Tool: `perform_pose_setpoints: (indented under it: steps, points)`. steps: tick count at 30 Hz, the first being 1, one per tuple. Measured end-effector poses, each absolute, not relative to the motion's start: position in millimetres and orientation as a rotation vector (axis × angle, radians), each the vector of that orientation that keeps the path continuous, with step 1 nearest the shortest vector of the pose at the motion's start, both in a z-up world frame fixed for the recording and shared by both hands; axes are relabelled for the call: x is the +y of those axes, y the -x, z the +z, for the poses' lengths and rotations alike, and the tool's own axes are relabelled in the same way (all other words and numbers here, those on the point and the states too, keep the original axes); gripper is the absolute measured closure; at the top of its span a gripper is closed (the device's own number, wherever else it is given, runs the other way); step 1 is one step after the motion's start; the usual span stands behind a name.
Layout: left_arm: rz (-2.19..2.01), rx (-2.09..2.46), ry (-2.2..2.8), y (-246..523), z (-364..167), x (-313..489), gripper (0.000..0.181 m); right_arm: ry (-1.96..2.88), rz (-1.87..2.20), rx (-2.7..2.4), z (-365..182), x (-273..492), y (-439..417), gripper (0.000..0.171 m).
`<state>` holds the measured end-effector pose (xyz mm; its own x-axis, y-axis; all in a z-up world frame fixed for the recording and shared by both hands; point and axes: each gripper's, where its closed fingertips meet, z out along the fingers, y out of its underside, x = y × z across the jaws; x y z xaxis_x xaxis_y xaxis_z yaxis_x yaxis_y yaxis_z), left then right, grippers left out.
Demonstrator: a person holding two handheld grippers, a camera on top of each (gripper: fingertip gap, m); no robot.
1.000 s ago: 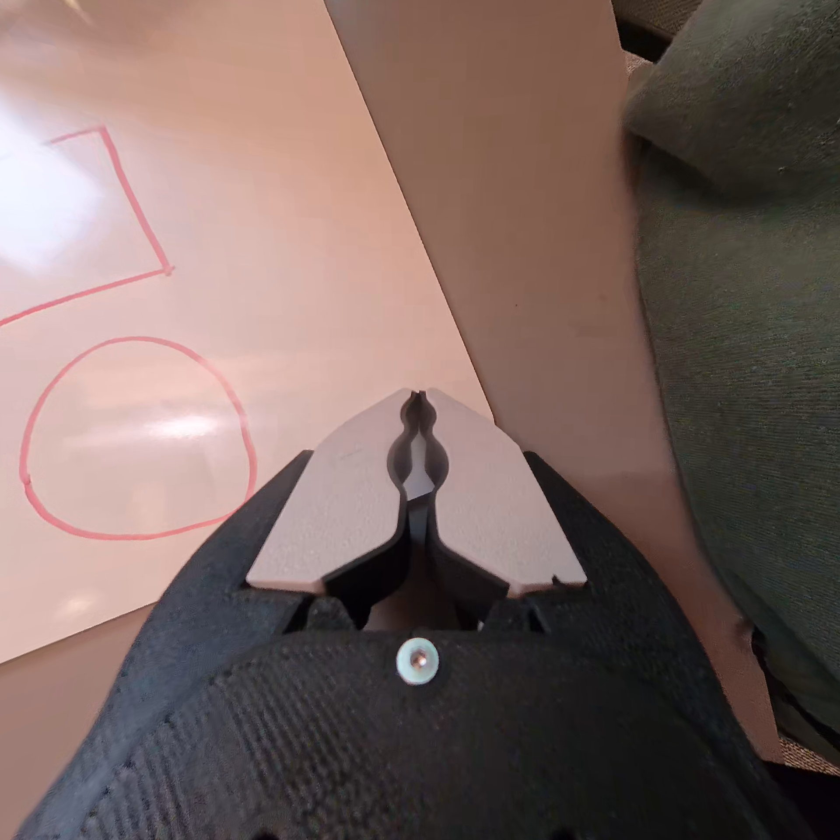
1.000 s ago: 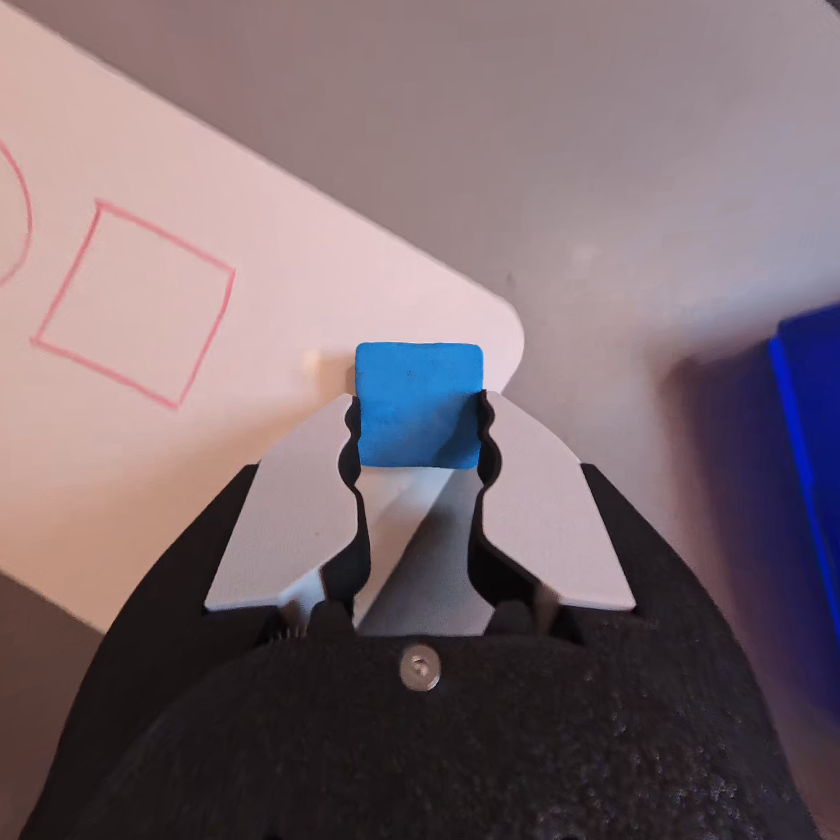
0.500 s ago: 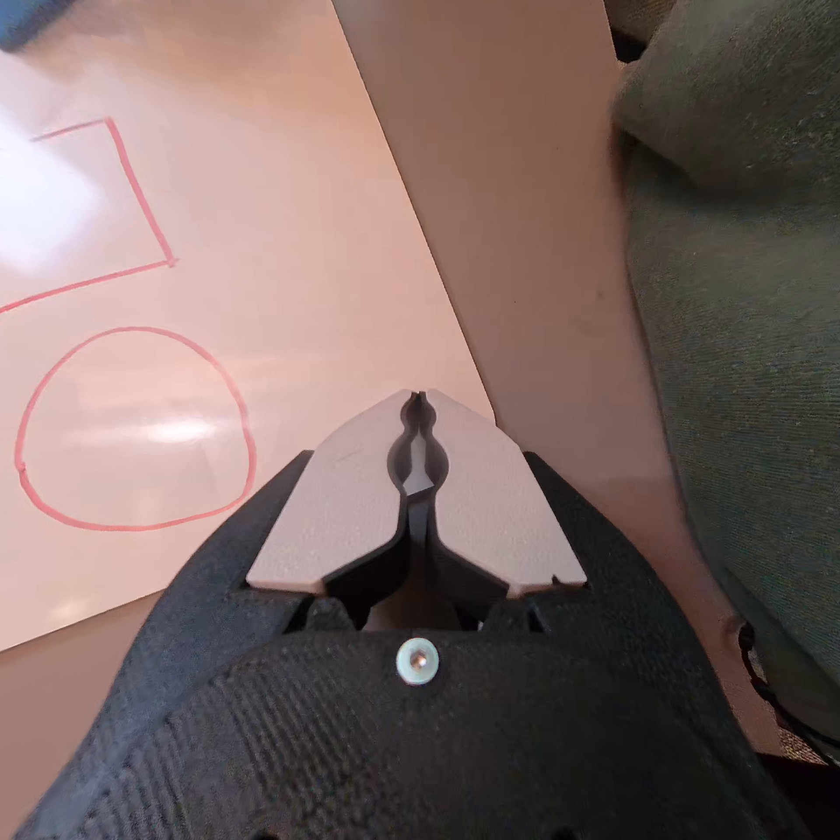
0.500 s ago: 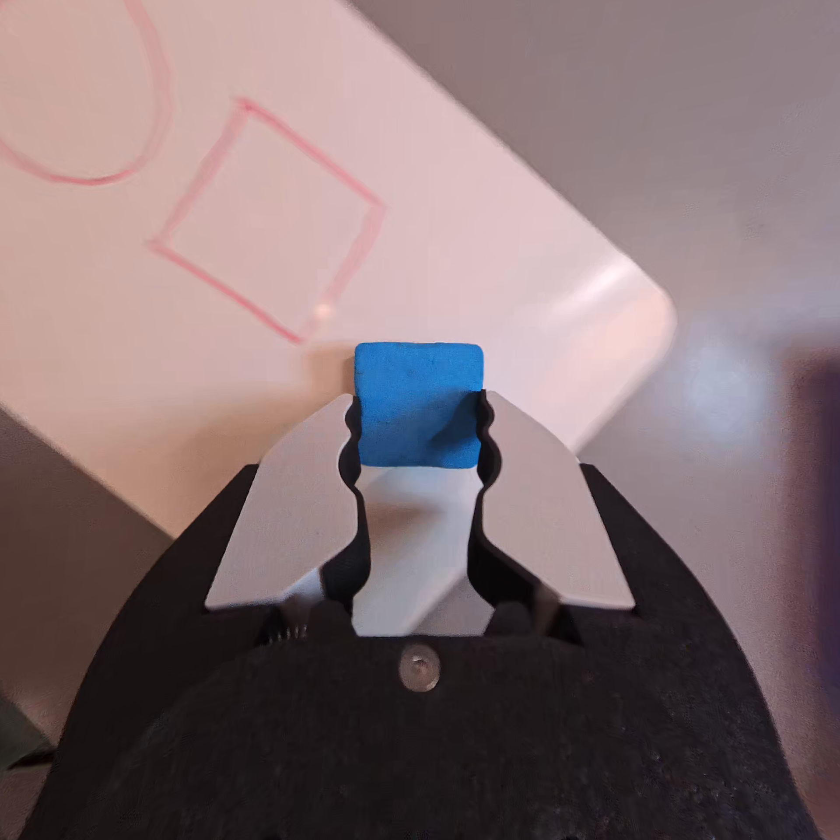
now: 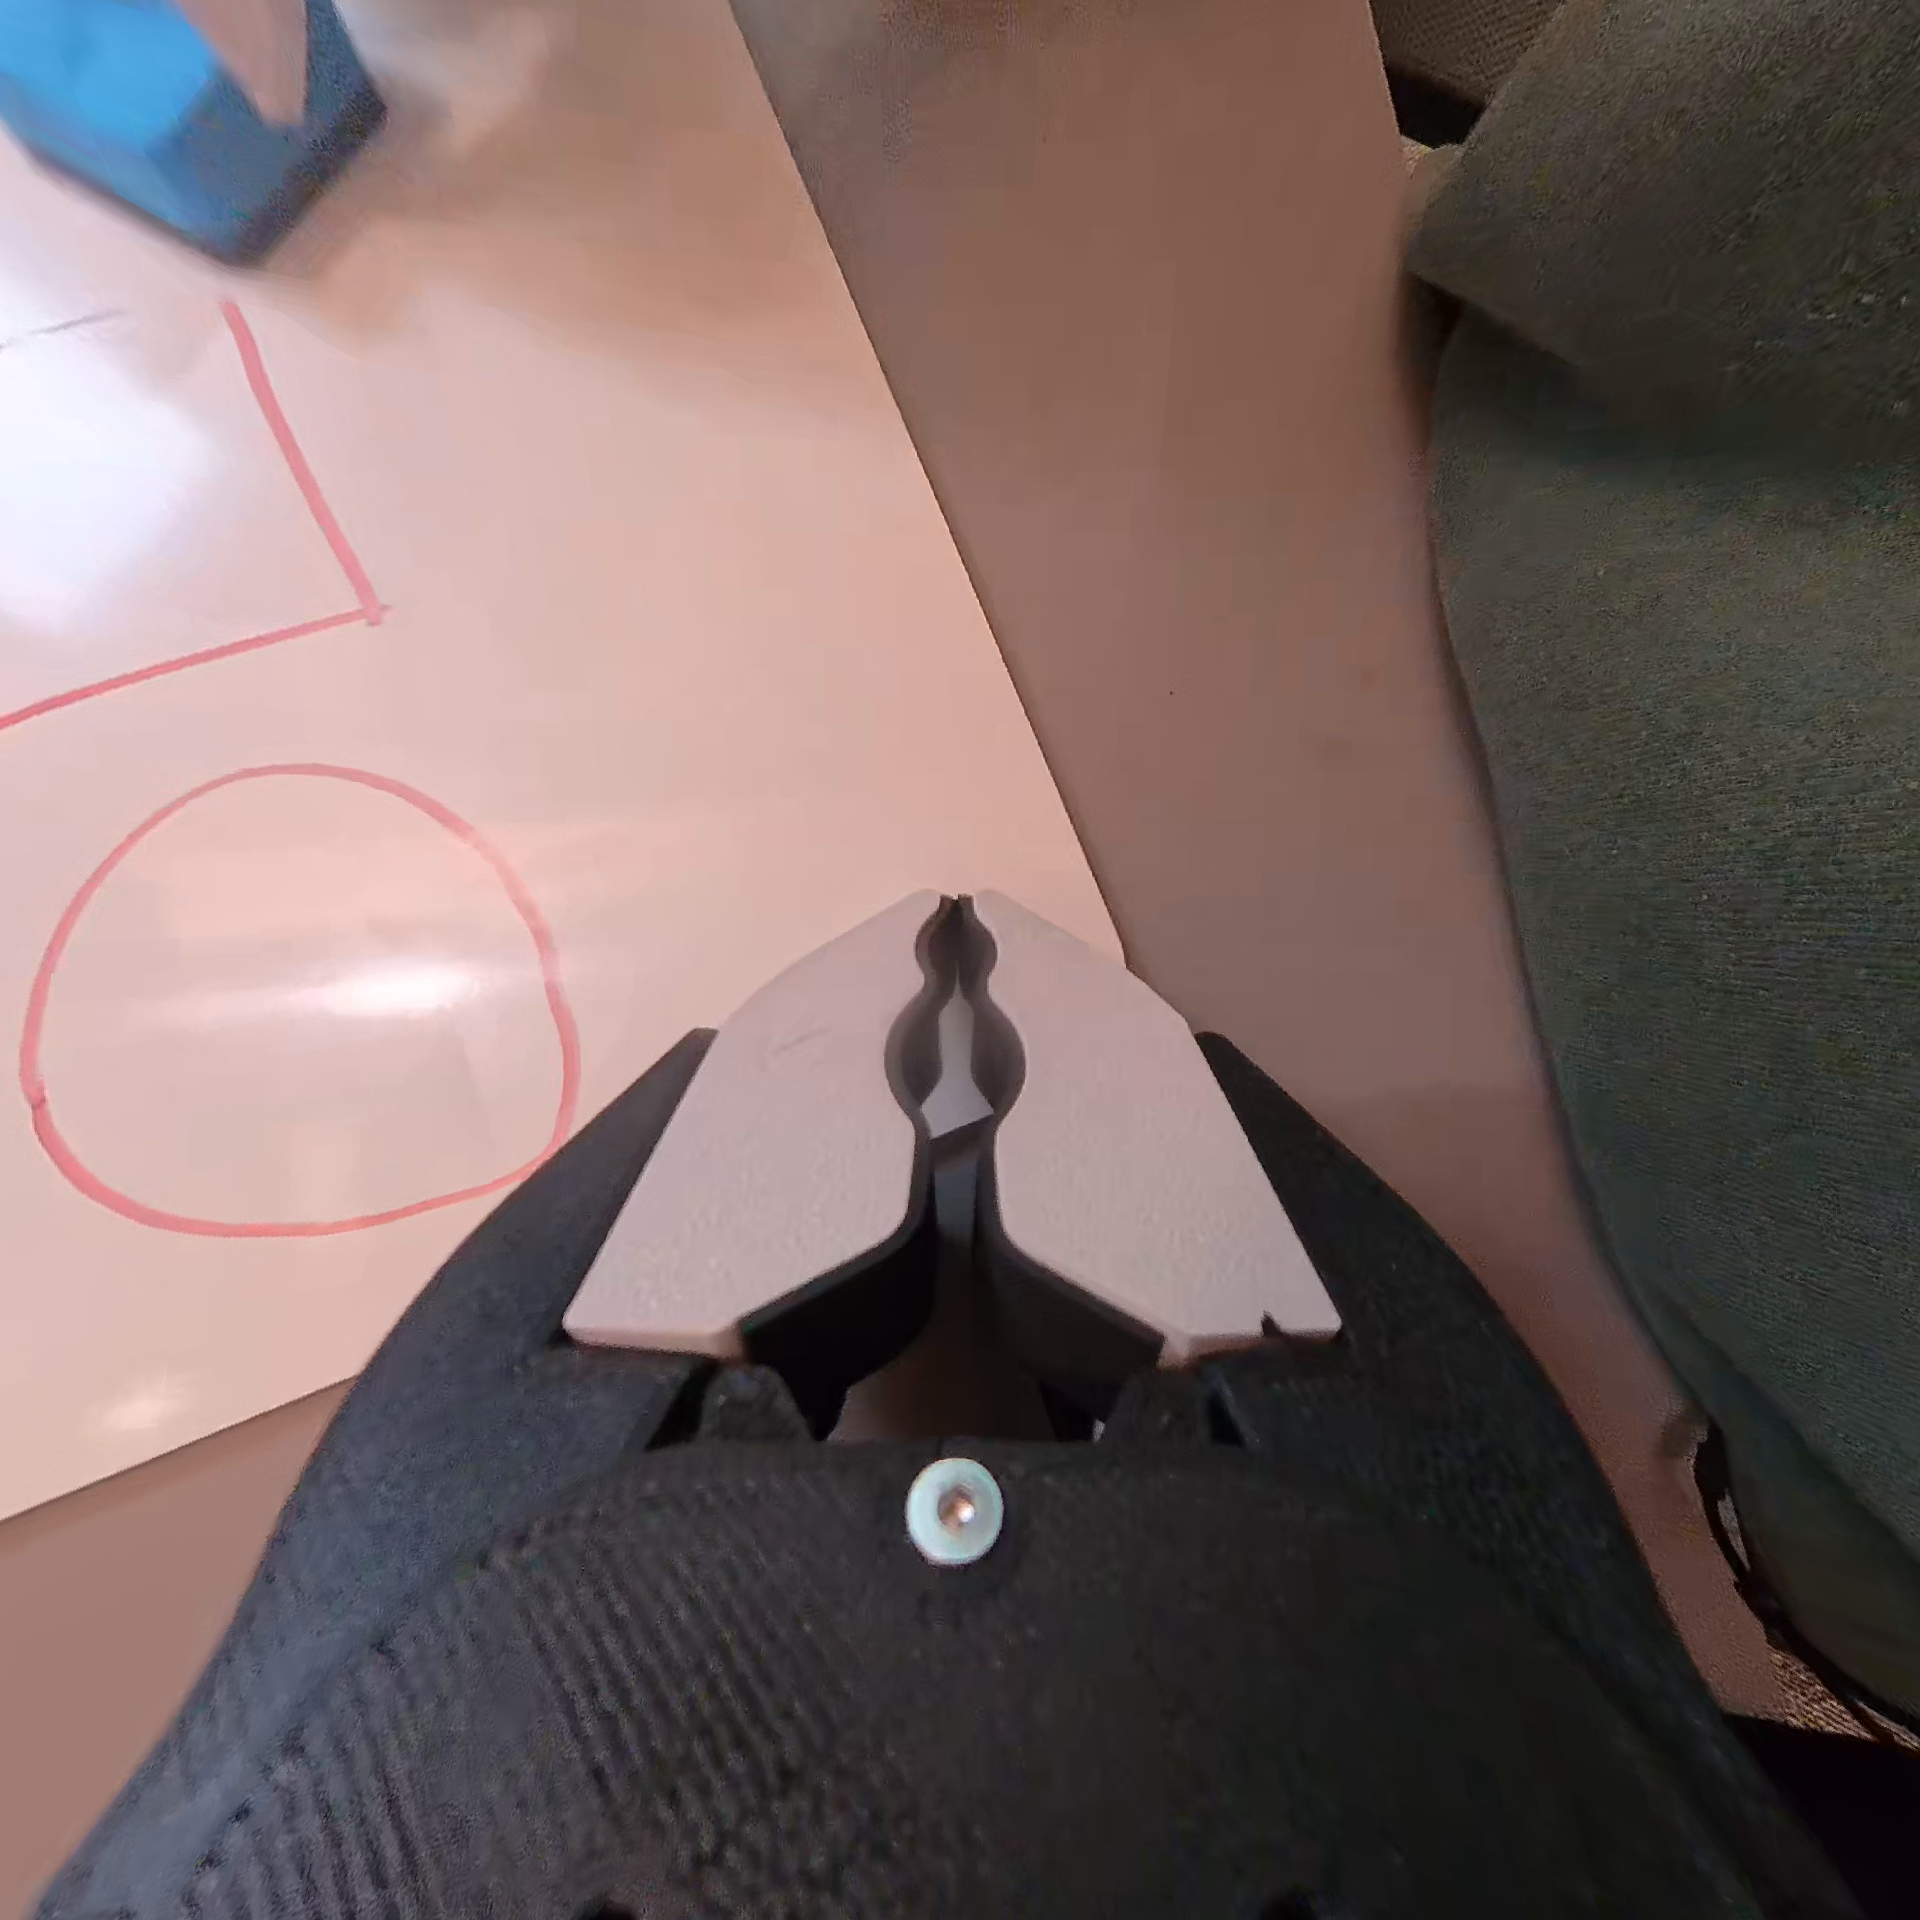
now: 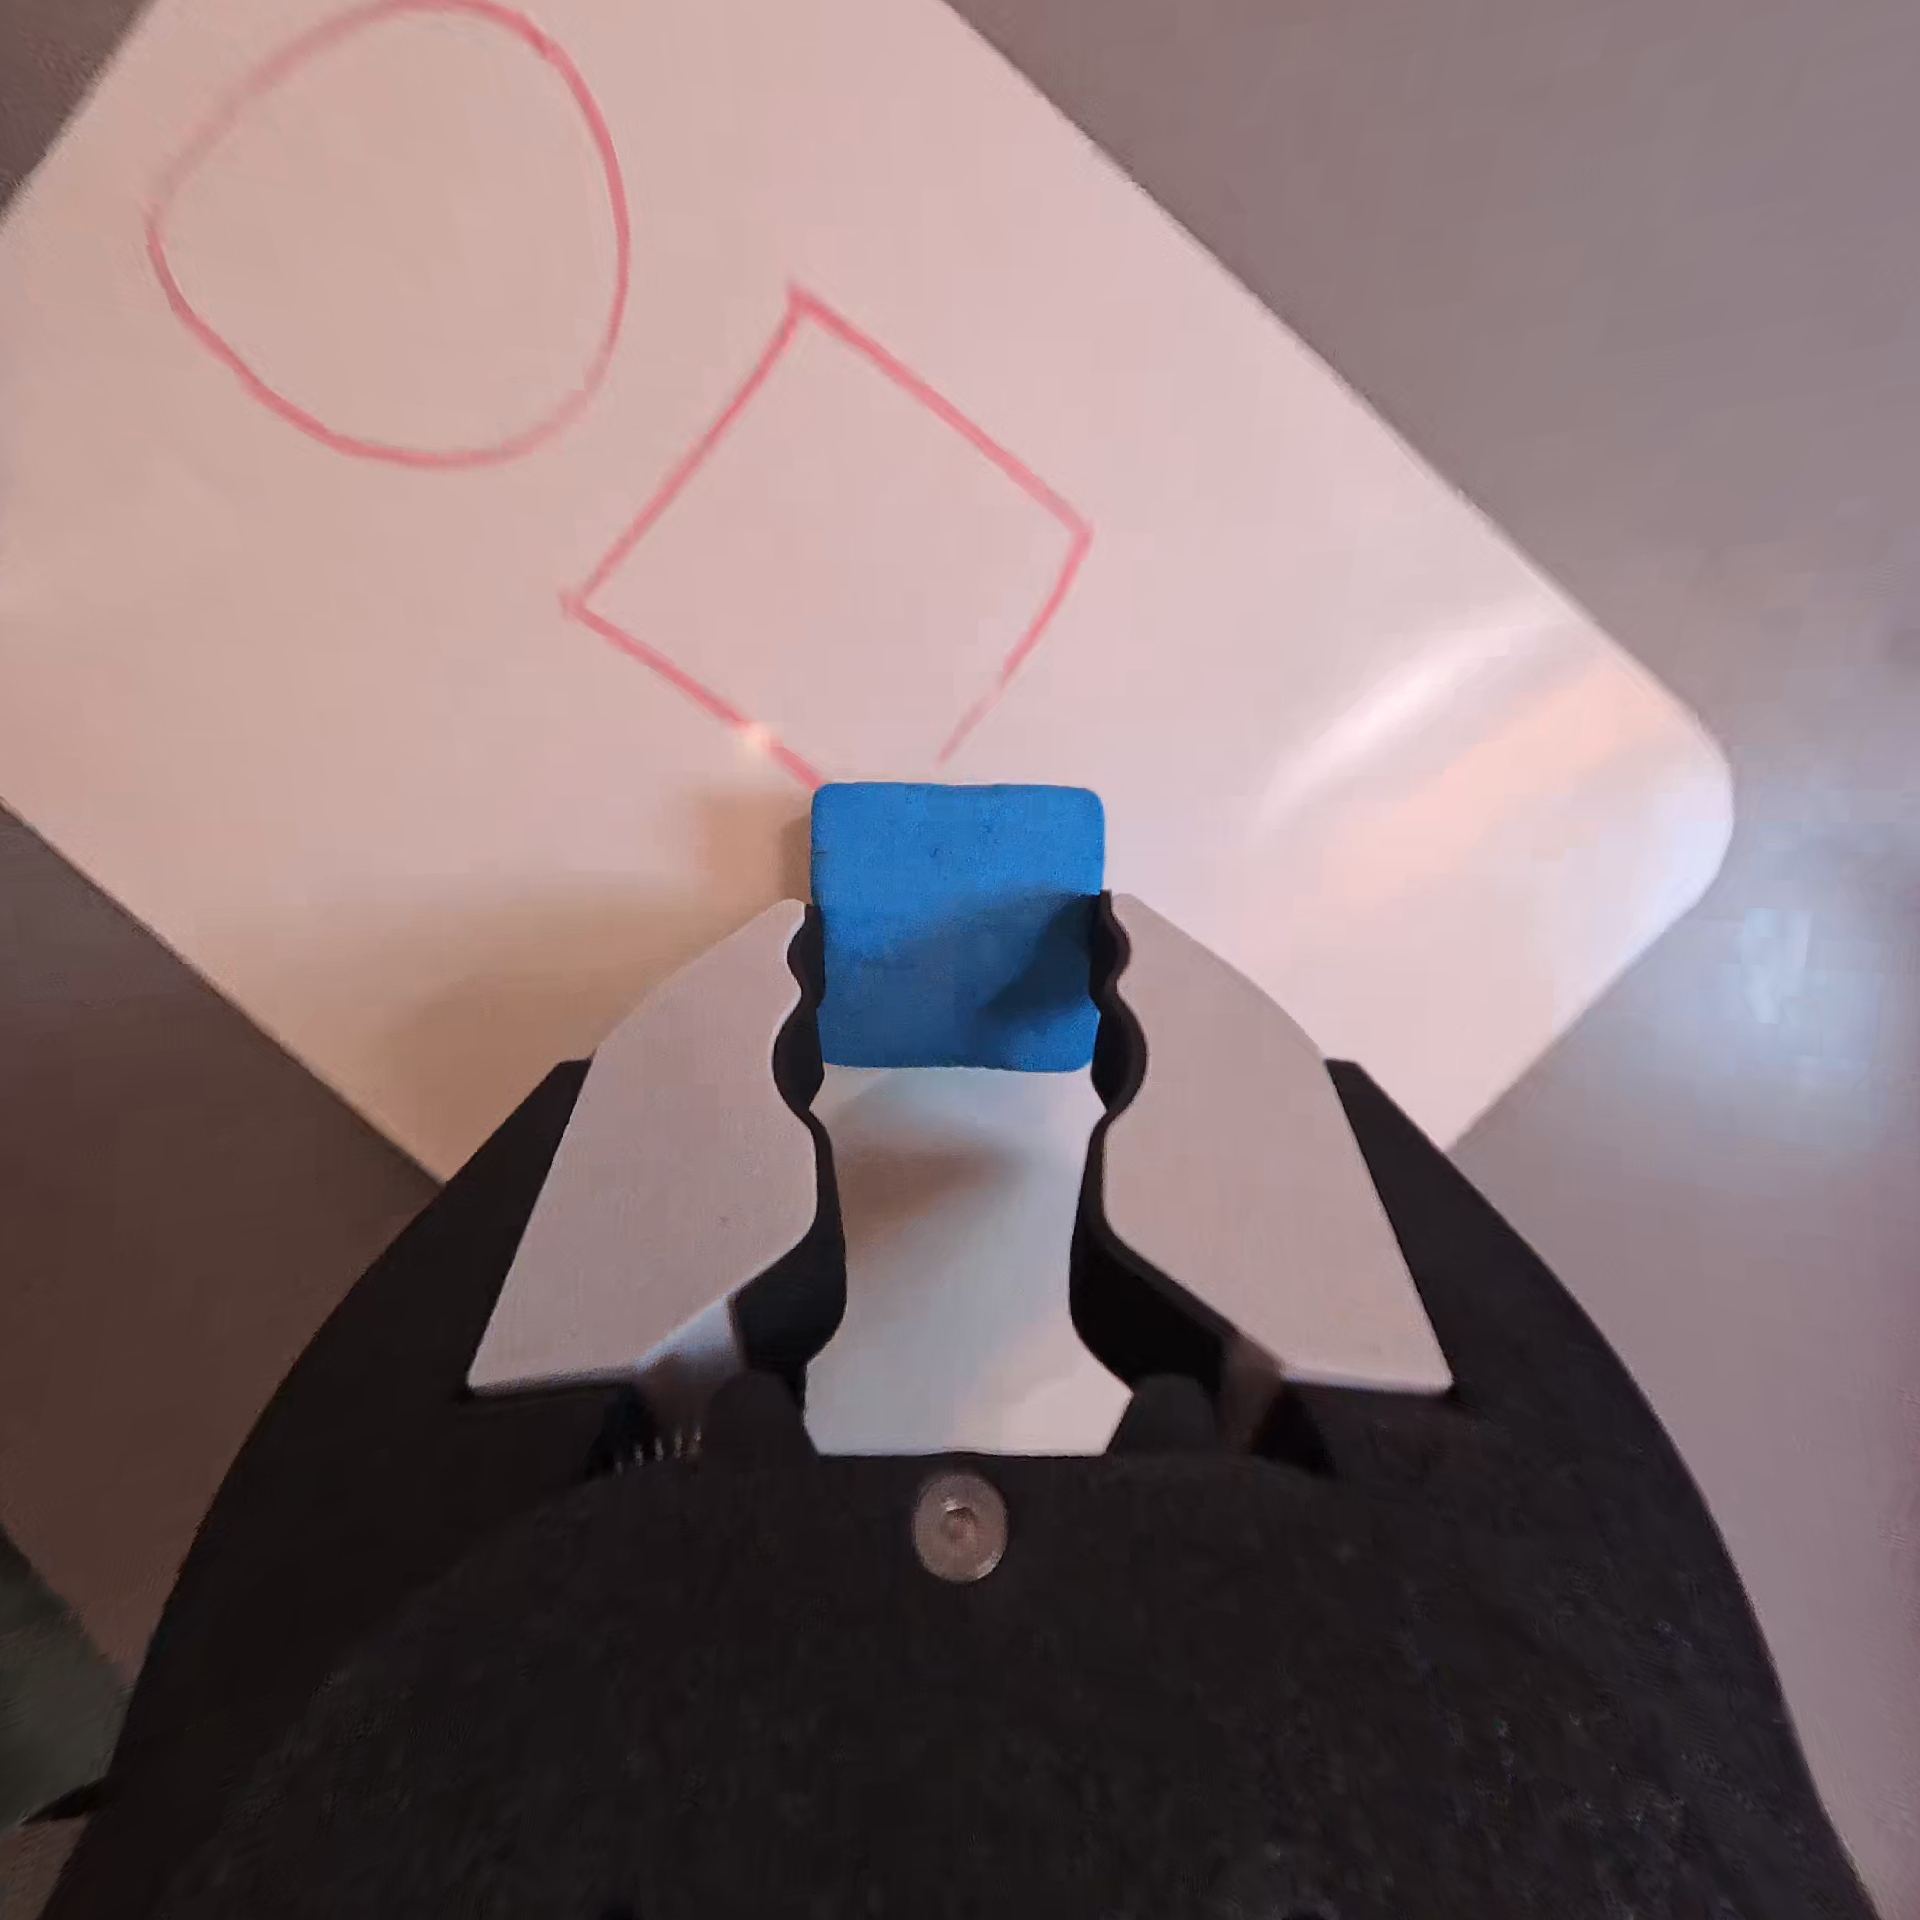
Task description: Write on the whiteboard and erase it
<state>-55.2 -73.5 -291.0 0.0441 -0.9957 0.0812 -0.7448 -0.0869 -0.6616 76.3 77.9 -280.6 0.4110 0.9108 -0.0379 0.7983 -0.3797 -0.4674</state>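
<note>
Both grippers are sitting low over the whiteboard [image 6: 1299, 582], which is lying flat on a grey-brown table [image 5: 1195, 520]. Nearest in the right wrist view, the right gripper [image 6: 956, 914] is pinching a blue eraser block [image 6: 954, 925] between its ridged inner edges, with the block's far end sticking out past the fingertips. Nearest in the left wrist view, the left gripper [image 5: 958, 904] is pressed together with nothing between its tips, hanging over the board's right-hand edge just beside the red circle [image 5: 296, 997].

A second ago the eraser was hanging over the board's rounded corner, well clear of the drawing; half a second ago it was nearing the red square [image 6: 831, 530]. Now it is covering that square's nearest corner, and the two lines that run into the corner are breaking off just short of the block. That gap reads as the first bit of ink being wiped away, though the block may simply be hiding it. In the left wrist view the same block is now showing, blurred, at the far left, where only bare board stood a second ago, so the right gripper is plainly sweeping inward.

Farther off, the rest of the square and the whole circle are untouched. I judge the writing finished and the erasing only just beginning, with nearly all the ink remaining. A dark green garment [image 5: 1683, 831] is filling the right side of the left wrist view.
</note>
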Motion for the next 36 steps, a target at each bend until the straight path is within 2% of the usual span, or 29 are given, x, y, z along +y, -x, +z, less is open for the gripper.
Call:
perform_pose_setpoints:
  steps: [2,5,7,11,13,16,18,22,26,31,33,36]
  points:
    - [-0.758,1.749,1.881,54,-291,-75,0.181,2.274,0.427,-1.424,-280,98,-63,0.121]
    - [-0.739,1.752,1.878,54,-291,-75,0.181,2.356,0.388,-1.253,-280,142,-87,0.121]
    - [-0.733,1.75,1.879,54,-291,-75,0.181,2.352,0.368,-1.371,-281,122,-89,0.122]
    - [-0.745,1.75,1.883,54,-291,-75,0.181,2.188,0.409,-1.668,-280,57,-27,0.122]
    - [-0.745,1.747,1.882,54,-291,-75,0.181,2.162,0.391,-1.653,-280,72,-12,0.122]
    - [-0.728,1.749,1.878,55,-291,-75,0.181,2.275,0.419,-1.468,-281,111,-42,0.122]
    - [-0.737,1.748,1.879,55,-291,-75,0.181,2.27,0.402,-1.526,-281,91,-52,0.122]
    - [-0.762,1.748,1.887,54,-291,-75,0.181,2.156,0.44,-1.689,-281,50,-6,0.122]
    - [-0.744,1.745,1.885,54,-291,-75,0.181,2.254,0.471,-1.442,-281,102,-38,0.122]
    - [-0.766,1.745,1.89,54,-291,-75,0.181,2.151,0.476,-1.691,-280,35,-20,0.122]
    - [-0.762,1.745,1.889,54,-291,-75,0.181,2.152,0.492,-1.654,-280,51,-12,0.122]
    - [-0.751,1.744,1.887,55,-291,-75,0.181,2.259,0.478,-1.388,-280,113,-49,0.122]
